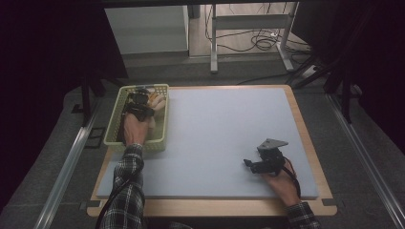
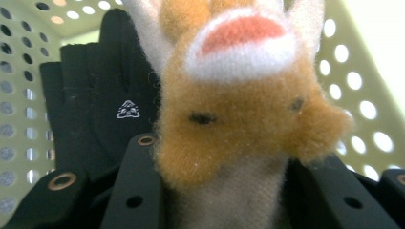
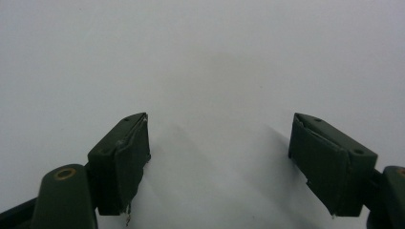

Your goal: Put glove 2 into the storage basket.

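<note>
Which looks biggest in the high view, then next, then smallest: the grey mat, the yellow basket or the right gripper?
1. The grey mat, by far the largest.
2. The yellow basket.
3. The right gripper, smallest, resting on the mat.

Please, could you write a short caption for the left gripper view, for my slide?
Left claw shut on an orange-and-white plush toy inside a perforated basket, black glove beside it.

Plush toy (image 2: 239,109) is crowding my left gripper (image 2: 224,191) so closely that its ears are running off the top edge and its lower body is hiding my jaw tips. Behind it, a black glove (image 2: 95,105) is showing only partly. My right gripper (image 3: 219,162) bases are being cut off below.
</note>
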The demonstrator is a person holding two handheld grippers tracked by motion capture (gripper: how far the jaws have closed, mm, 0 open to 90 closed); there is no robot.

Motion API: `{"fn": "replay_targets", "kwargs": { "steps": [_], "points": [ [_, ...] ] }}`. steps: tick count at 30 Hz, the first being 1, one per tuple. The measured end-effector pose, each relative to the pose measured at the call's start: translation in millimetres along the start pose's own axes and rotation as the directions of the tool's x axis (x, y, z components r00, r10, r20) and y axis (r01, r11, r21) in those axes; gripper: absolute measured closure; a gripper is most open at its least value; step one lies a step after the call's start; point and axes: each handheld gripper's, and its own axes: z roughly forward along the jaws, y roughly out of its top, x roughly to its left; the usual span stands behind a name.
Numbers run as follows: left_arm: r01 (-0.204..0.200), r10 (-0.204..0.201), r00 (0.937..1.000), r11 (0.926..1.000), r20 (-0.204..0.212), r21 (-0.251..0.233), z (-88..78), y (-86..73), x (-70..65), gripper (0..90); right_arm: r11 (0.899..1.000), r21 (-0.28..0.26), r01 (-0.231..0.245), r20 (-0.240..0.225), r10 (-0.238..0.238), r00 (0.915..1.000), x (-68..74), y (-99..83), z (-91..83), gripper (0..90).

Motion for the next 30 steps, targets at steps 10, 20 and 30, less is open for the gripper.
{"fn": "replay_targets", "kwargs": {
  "steps": [10,20,30],
  "points": [
    [-0.024,0.018,0.9971,0.9972,0.074,0.071,26.2,2.6,-12.1,50.5,1.0,0.0,0.0,0.0,0.0,1.0,0.0,0.0,0.0,21.2],
    [0.019,-0.021,0.9906,0.9997,0.135,0.013,4.2,-0.3,4.6,17.2,1.0,0.0,0.002,0.0,-0.002,1.0,-0.1,-0.1,0.0,21.2],
    [0.031,-0.041,0.974,0.9983,0.223,0.05,8.8,-3.8,7.0,56.4,1.0,0.0,0.0,0.0,0.0,1.0,0.0,0.0,0.1,21.2]
  ]
}}
